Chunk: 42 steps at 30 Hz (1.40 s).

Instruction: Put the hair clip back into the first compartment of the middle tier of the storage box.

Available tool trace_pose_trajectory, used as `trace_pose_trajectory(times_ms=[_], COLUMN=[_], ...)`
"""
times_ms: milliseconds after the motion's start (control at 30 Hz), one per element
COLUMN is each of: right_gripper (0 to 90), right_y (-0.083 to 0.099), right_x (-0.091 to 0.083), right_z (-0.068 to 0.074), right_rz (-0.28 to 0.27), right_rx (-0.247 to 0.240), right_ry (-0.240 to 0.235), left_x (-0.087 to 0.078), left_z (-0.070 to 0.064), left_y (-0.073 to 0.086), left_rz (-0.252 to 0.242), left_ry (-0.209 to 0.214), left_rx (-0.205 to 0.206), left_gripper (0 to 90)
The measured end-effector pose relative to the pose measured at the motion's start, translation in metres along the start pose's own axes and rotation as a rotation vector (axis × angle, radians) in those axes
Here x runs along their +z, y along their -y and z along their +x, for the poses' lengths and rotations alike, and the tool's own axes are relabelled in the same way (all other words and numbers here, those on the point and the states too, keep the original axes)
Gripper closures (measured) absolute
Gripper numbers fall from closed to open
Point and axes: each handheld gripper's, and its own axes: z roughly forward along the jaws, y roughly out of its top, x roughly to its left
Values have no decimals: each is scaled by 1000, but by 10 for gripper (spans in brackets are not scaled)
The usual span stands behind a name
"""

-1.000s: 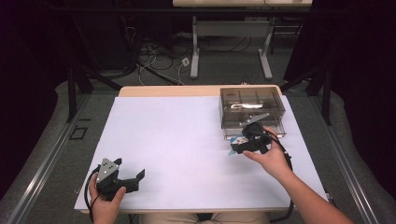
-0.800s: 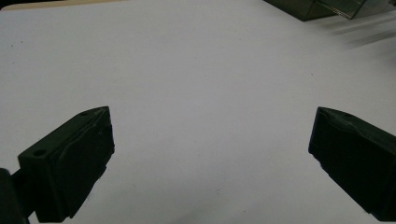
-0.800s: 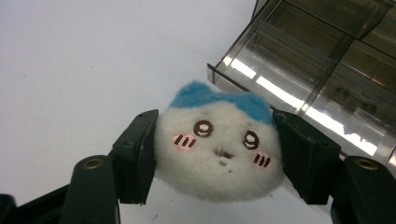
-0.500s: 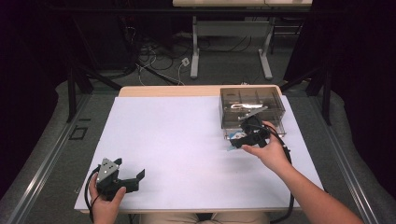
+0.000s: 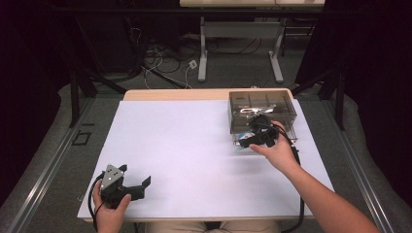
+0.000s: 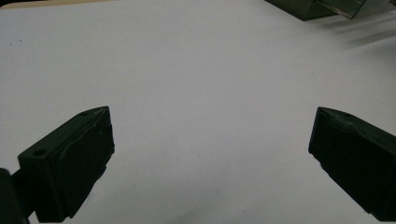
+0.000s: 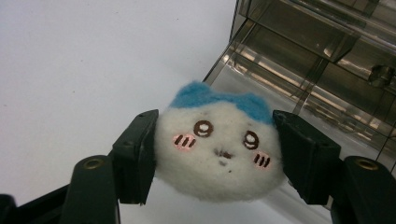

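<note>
My right gripper [image 7: 217, 154] is shut on a small white plush toy [image 7: 219, 147] with blue ears and a stitched face. In the high view that gripper [image 5: 250, 141] hovers at the near left edge of a clear smoky plastic organiser box [image 5: 286, 109] at the table's right back. A bit of the toy [image 5: 240, 148] shows pale blue under the gripper. The box's compartments [image 7: 327, 51] rise just behind the toy. My left gripper [image 5: 138, 185] rests at the table's near left corner, jaws wide apart over bare white surface [image 6: 210, 93], nothing between them.
The white tabletop [image 5: 184, 145] spreads wide between the two grippers. A metallic item [image 5: 252, 110] lies inside the box. Table legs and loose cables [image 5: 160, 58] stand on the floor beyond the far edge.
My right gripper with the plush toy has shifted slightly toward the box's near left edge. The left gripper has stayed put.
</note>
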Motion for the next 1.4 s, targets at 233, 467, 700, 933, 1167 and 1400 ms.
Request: trace_pose_trajectory(times_ms=[233,467,700,933,1167,1400], right_gripper=[341,341,341,340,340,339], right_y=[-8,-16,-21,-22,-23,-24], right_x=[3,10,16,24,28,33], right_z=[1,-2,-6,-13,-18,-21], right_rz=[-3,-11,-15,-1,-14,-2], right_rx=[9,36,71,69,65,69], right_ry=[5,18,0,-11,-30,-29], left_x=[0,0,0,1,1,2], left_z=[0,0,1,0,0,0], left_y=[0,0,0,0,1,1], left_rz=[0,1,2,6,6,6], left_ry=[-1,-1,-1,-1,-1,-1], left_rx=[2,4,6,7,7,11], left_gripper=[3,3,3,3,3,3])
